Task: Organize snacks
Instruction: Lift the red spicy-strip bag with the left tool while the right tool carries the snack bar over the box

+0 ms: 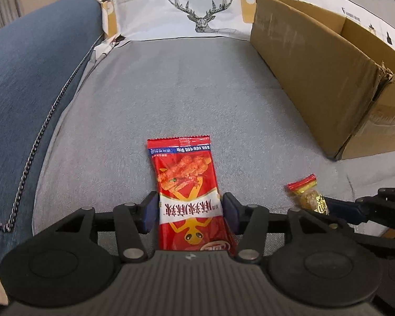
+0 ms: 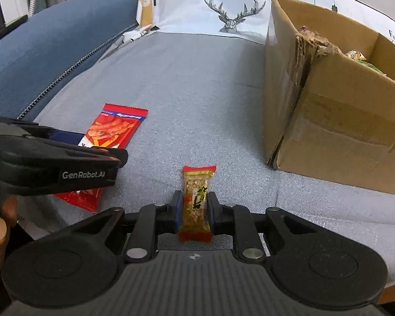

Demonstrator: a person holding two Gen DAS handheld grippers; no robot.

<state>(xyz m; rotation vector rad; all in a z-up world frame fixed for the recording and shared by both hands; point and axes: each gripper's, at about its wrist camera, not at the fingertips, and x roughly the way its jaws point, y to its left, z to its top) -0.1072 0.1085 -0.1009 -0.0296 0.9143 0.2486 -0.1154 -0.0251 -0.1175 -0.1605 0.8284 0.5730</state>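
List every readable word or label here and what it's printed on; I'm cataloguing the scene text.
"FASHION HOME": deer-print cushion, above the deer.
"GenRobot.AI": side of the left gripper.
Red snack packet: large Chinese characters on a white band, seen upside down; small print blurred.
Gold snack bar: black characters, partly hidden by the right gripper.
Cardboard box: no print visible.

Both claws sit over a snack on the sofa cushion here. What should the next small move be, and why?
Probably lift the right claw and carry it toward the cardboard box. Its pads are already pressed on the small gold snack bar, and the box stands open to its right with snacks inside. The left claw only straddles the red snack packet, with a small gap on one side.
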